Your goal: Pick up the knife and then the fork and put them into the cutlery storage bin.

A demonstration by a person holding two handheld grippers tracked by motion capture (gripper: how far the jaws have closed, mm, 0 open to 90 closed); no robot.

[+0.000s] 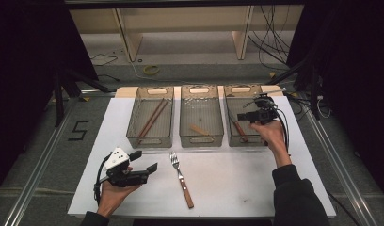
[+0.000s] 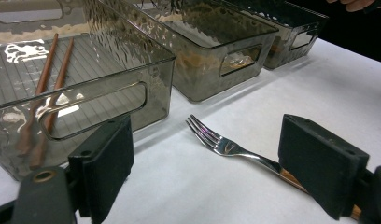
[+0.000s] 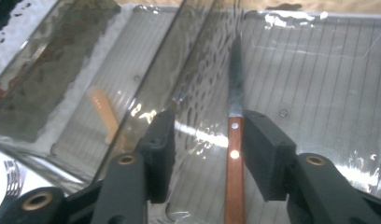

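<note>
**Knife lies in the right bin, jaws parted above it**

The right gripper [image 3: 205, 154] hangs over the right bin [image 1: 228, 113], jaws apart. The knife [image 3: 234, 140] lies on the bin floor between them; its handle end is cut off below. The left gripper [image 2: 216, 163] rests wide apart, one jaw hiding part of the fork [image 2: 226, 147] handle.

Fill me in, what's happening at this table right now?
A person is sorting cutlery into three smoky clear plastic bins. The right gripper hangs over the right-hand bin with its jaws apart; a wooden-handled knife lies on the bin floor between them, not gripped. The left gripper is open low over the white table, beside a steel fork with a wooden handle. Two brown chopsticks lie in the left bin.
</note>
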